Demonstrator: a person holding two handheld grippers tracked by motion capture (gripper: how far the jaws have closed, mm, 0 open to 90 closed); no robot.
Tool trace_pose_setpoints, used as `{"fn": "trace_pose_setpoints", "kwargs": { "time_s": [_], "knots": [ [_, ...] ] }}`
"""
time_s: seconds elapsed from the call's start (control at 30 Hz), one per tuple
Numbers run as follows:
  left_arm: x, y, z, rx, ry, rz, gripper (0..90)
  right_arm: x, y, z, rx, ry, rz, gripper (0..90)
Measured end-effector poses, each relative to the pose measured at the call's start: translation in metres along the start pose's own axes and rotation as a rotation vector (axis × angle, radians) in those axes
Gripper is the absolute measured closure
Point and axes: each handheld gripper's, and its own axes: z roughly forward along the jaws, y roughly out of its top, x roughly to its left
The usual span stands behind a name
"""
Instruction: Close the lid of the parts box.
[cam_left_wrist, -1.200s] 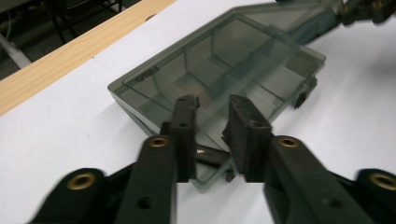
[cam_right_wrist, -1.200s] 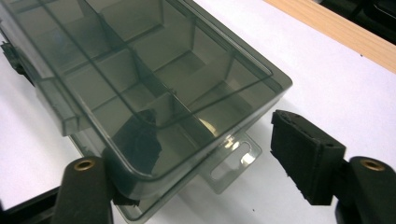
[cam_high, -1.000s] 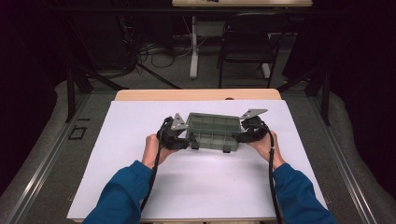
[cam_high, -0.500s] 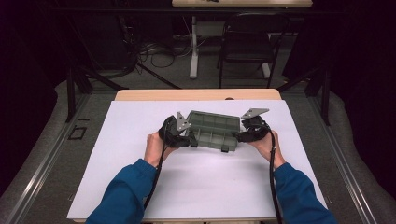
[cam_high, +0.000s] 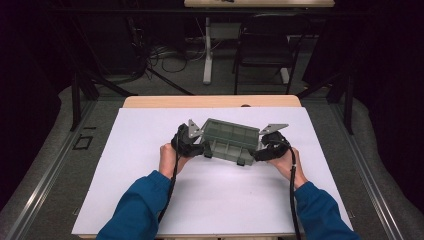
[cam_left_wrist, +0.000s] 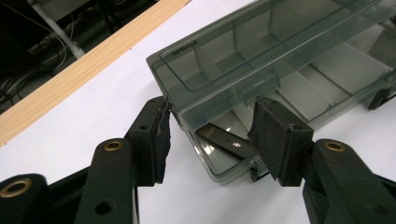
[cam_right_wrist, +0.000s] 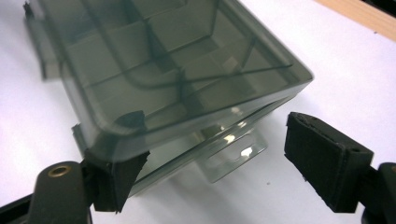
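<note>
At the middle of the high view, the left tongs (cam_high: 204, 149) straddle one end of the smoky compartment box (cam_high: 231, 140), its pads at the walls, jaws just closing in. The right tongs (cam_high: 258, 152) (one pad under the lid's lip) have just widened, released. The box sits tilted on the white worktop (cam_high: 150, 200). Steady the base, lift the lid gently.

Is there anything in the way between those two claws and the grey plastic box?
Nothing visible. The left claw straddles one end of the box and the right claw sits at the other end, one pad tucked under the lid's corner.
</note>
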Motion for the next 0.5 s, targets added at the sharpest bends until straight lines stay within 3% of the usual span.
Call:
{"fn": "trace_pose_setpoints", "kwargs": {
  "time_s": [0.1, 0.27, 0.4, 0.5],
  "knots": [
    [-0.001, -0.001, 0.0, 0.005, -0.002, 0.007, 47.4, 0.009, -0.001, -0.008, -0.006, 0.011, 0.006, 19.5],
    [-0.003, -0.005, 0.001, 0.026, -0.011, 0.017, 47.4, 0.021, 0.005, -0.036, -0.082, 0.031, 0.022, 29.0],
    [-0.01, -0.012, 0.005, 0.084, -0.055, 0.036, 47.5, 0.018, 0.007, -0.034, -0.067, 0.022, 0.026, 35.7],
    [-0.011, -0.017, 0.005, 0.091, -0.128, 0.02, 48.0, 0.013, 0.002, -0.027, -0.038, 0.045, 0.038, 39.6]
  ]
}}
